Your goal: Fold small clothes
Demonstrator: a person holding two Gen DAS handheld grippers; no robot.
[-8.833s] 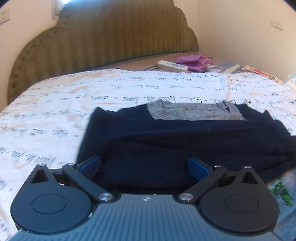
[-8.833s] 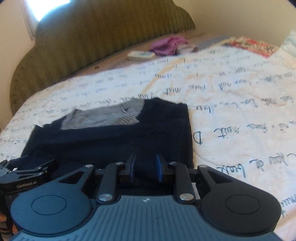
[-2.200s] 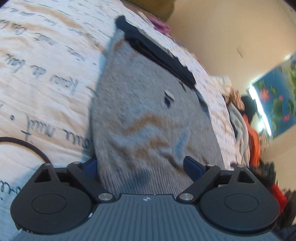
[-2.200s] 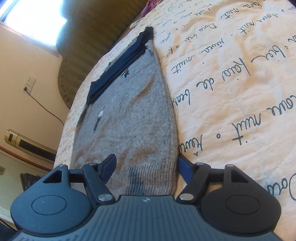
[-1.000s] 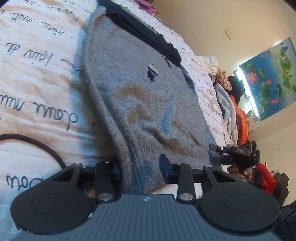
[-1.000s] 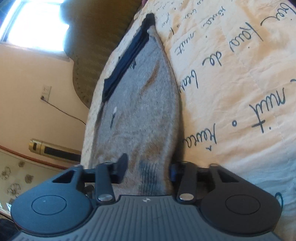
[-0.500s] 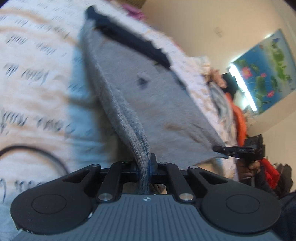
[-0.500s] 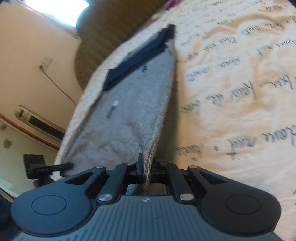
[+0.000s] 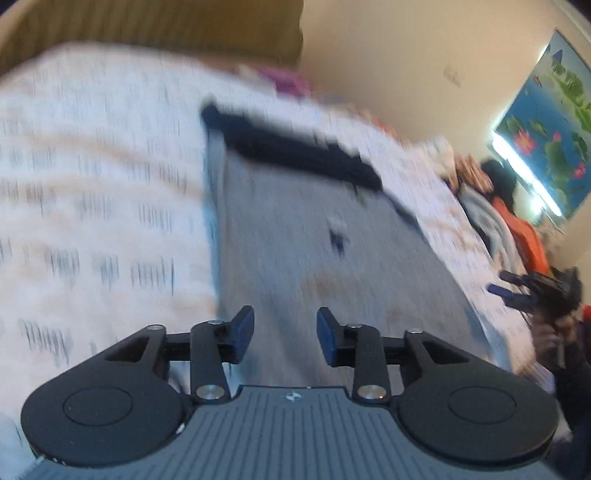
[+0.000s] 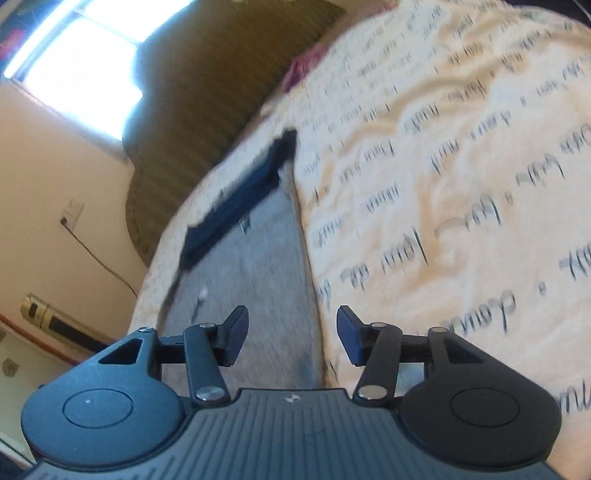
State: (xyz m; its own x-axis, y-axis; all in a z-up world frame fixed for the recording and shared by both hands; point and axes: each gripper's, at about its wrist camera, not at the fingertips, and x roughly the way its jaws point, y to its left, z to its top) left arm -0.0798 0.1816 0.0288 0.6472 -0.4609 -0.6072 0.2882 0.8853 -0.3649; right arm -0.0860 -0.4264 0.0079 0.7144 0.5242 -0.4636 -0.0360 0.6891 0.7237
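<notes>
A grey knit garment lies flat on the printed bedspread, with a navy band across its far end. My left gripper hovers over its near hem. Its jaws are opening, and the pads touch nothing. In the right wrist view the same garment and navy band stretch away. My right gripper hangs above the garment's near right edge, its jaws also opening with no cloth pinched. The left wrist view shows the right gripper at the far right, held in a hand. Both views are motion-blurred.
An olive padded headboard closes the far end of the bed, with a pink cloth near it. A heap of orange and grey clothes lies past the bed's right side. A wall socket with a cable is on the left.
Half a second ago both grippers were shut on the raised grey hem. Both have now let go and spread their jaws. The garment has dropped flat, and both grippers have risen.
</notes>
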